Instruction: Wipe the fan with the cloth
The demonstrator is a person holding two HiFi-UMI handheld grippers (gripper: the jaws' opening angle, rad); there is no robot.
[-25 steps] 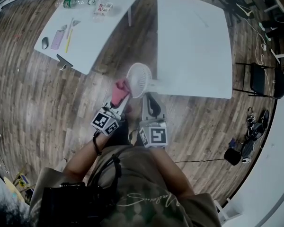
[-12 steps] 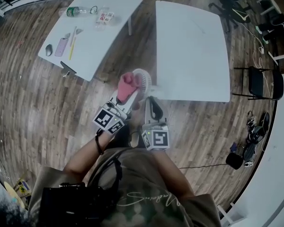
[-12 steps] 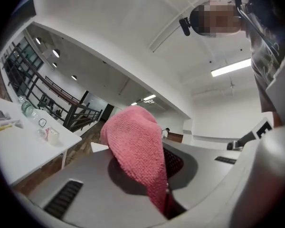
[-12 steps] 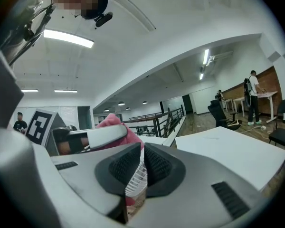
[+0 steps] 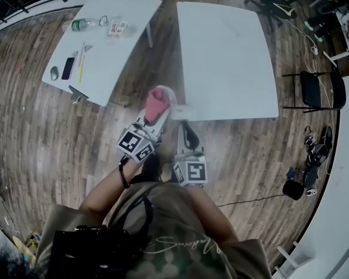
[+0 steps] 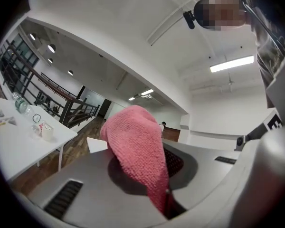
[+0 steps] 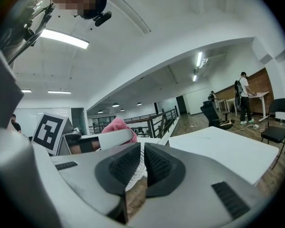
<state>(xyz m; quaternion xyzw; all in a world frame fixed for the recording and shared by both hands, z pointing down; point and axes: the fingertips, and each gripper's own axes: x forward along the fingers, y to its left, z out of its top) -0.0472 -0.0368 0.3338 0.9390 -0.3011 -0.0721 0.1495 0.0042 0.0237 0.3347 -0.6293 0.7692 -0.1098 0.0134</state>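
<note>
1. Honestly, left gripper (image 5: 150,121) is clamped on the cloth (image 5: 156,104), which sits against the fan (image 5: 174,97) at its 9 o'clock side, by the table (image 5: 227,51)'s 7 o'clock corner.
2. Right gripper (image 5: 185,127) only pinches the fan's grille, so hard rubbing could twist it loose.
3. Floppy cloth might snag the grille.

Nothing readable so far. One marker cube (image 5: 135,145) and the second cube (image 5: 191,171) show only black-and-white square patterns, no letters. Pale script runs across the person's shirt (image 5: 183,246), too blurred to read. The bottle (image 5: 81,24) carries a green label, too small to make out.
</note>
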